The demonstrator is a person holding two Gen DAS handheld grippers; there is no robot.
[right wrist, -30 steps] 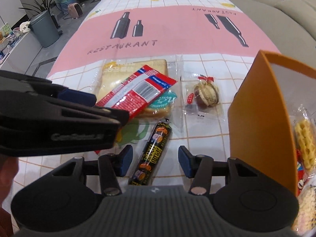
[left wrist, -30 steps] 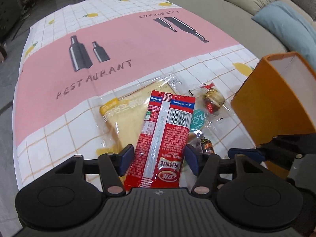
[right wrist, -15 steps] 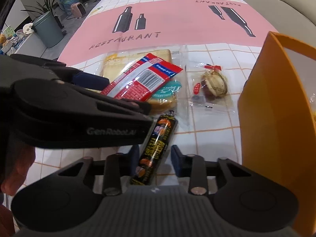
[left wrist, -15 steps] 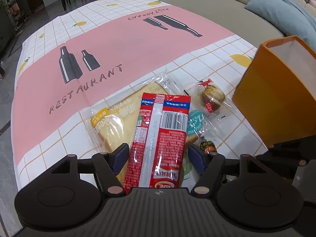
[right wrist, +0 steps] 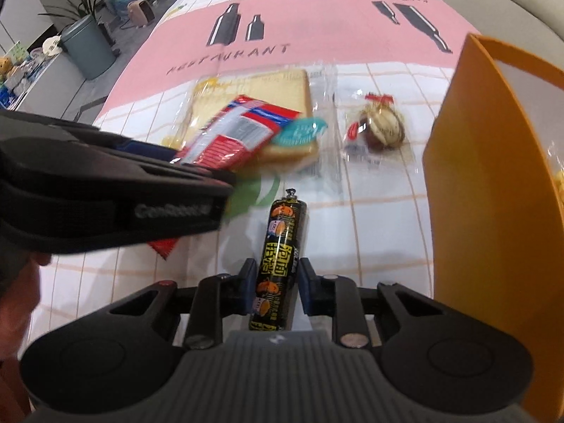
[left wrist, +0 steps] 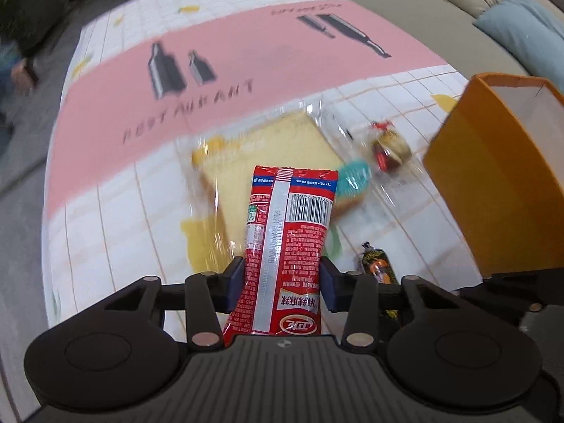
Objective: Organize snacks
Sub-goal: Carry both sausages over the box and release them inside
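Gripping now, left gripper (left wrist: 282, 278): jaws have just been closing and are pinching the red snack packet (left wrist: 287, 246) by its sides.
Right gripper (right wrist: 273, 283): jaws have been closing too, now squeezing the black sausage stick (right wrist: 280, 257), which is lying on the counter (right wrist: 380, 232).
Just beyond: bagged bread slice (left wrist: 278, 144) is sitting under the red packet's far end.
Right of that: small wrapped pastry (right wrist: 382, 128), and the orange box (right wrist: 472, 183) is standing near it.

Orange box (right wrist: 469, 183) cut off – its contents (right wrist: 557, 176) barely visible
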